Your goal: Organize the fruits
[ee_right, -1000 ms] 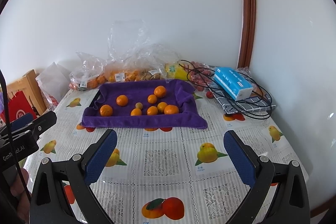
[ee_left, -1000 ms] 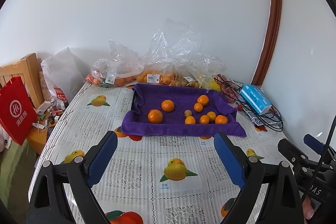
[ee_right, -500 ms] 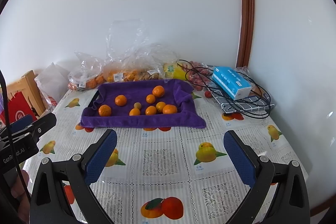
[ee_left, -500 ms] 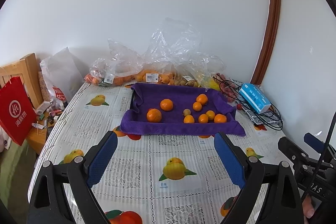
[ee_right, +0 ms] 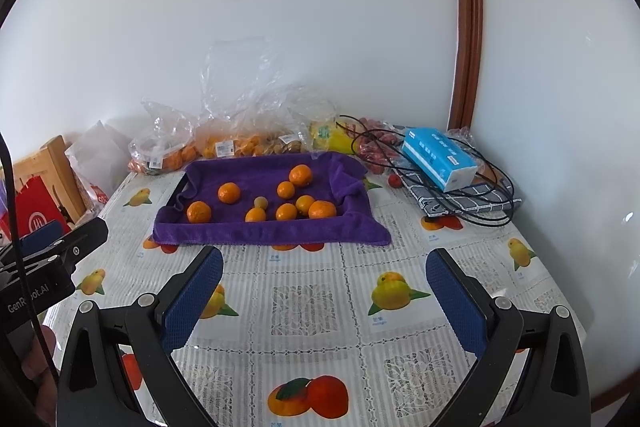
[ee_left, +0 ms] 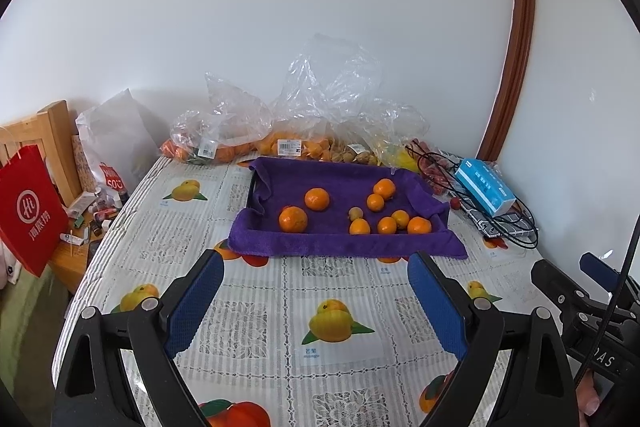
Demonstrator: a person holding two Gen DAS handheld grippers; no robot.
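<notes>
The fruit sits in a tray (ee_left: pixel 253 195) lined with a purple towel (ee_left: pixel 344 243), set toward the far half of the table (ee_left: pixel 280 291). I count seven oranges (ee_left: pixel 293 219) on the towel, plus one small brownish fruit (ee_left: pixel 355 213) among them. Two larger oranges lie apart on the left side of the tray; the other five cluster on the right, with the brownish one just left of that cluster. From the right wrist view the same spread reads clearly: oranges (ee_right: pixel 199 212), brownish fruit (ee_right: pixel 261 202), towel (ee_right: pixel 276 229) draped over the tray rim and hanging onto the tablecloth at the near edge.

Behind the tray, against the wall, I see clear plastic bags (ee_left: pixel 224 143) holding more orange fruit and some small brown ones. To the right of the tray: a blue tissue pack (ee_left: pixel 484 187) on a folded checked cloth (ee_right: pixel 464 201), with black cable (ee_right: pixel 460 183) looped around it, and a small red fruit (ee_right: pixel 394 180) nearby on the table.

My left gripper (ee_left: pixel 316 297) hangs over the near part of the table, well short of the tray, fingers spread wide with nothing between them. My right gripper (ee_right: pixel 324 293) is likewise over the tablecloth, fingers wide apart, nothing held. Each gripper shows at the edge of the other's view.

Off the table's left edge: a red paper bag (ee_left: pixel 30 203), a wooden chair back (ee_left: pixel 52 143).
</notes>
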